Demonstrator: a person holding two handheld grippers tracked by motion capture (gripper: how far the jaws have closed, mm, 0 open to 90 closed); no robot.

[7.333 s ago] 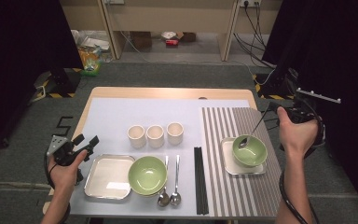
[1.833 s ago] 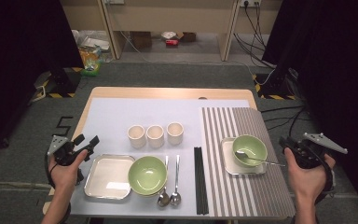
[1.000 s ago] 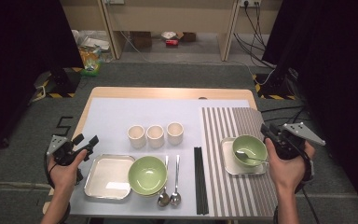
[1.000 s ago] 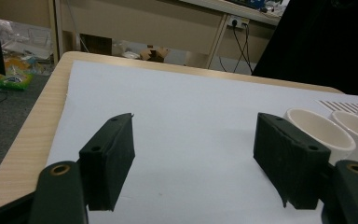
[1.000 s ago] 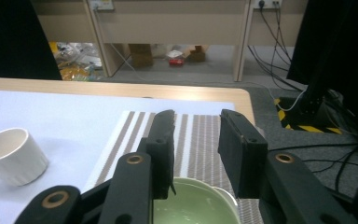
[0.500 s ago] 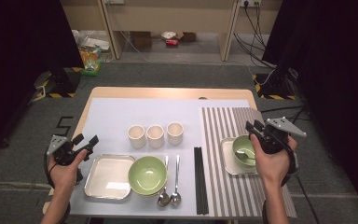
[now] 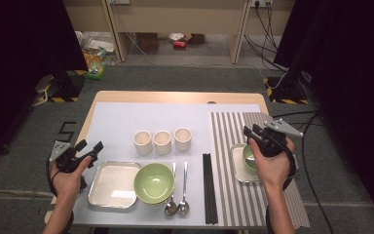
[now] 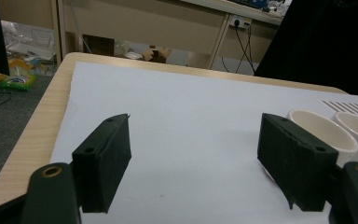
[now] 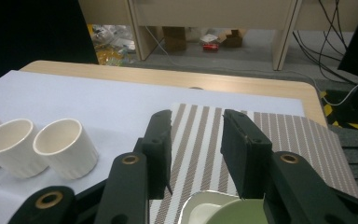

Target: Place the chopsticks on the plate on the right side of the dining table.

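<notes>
My right gripper [image 7: 252,131] hovers over the small green bowl [image 7: 246,157], which sits on a small silver tray [image 7: 234,165] on the striped mat [image 7: 233,195]. Its jaws have just been opening and stand open with nothing between them; in the right gripper view [image 9: 196,133] the bowl's rim [image 9: 237,215] lies just below the jaws. The hand hides most of the bowl. My left gripper [image 7: 90,146] rests at the table's left edge, open and empty, with its jaws wide apart over the white sheet [image 8: 196,154].
Three white cups [image 7: 162,141] stand in a row mid-table, also near both grippers' views [image 9: 65,147] [image 8: 324,133]. A large green bowl [image 7: 155,183] sits beside a silver tray [image 7: 112,185]. Two spoons [image 7: 177,207] and black chopsticks [image 7: 208,187] lie at the front.
My right hand has moved left from beyond the table's right edge to above the small bowl and tray. The left hand has stayed put.
</notes>
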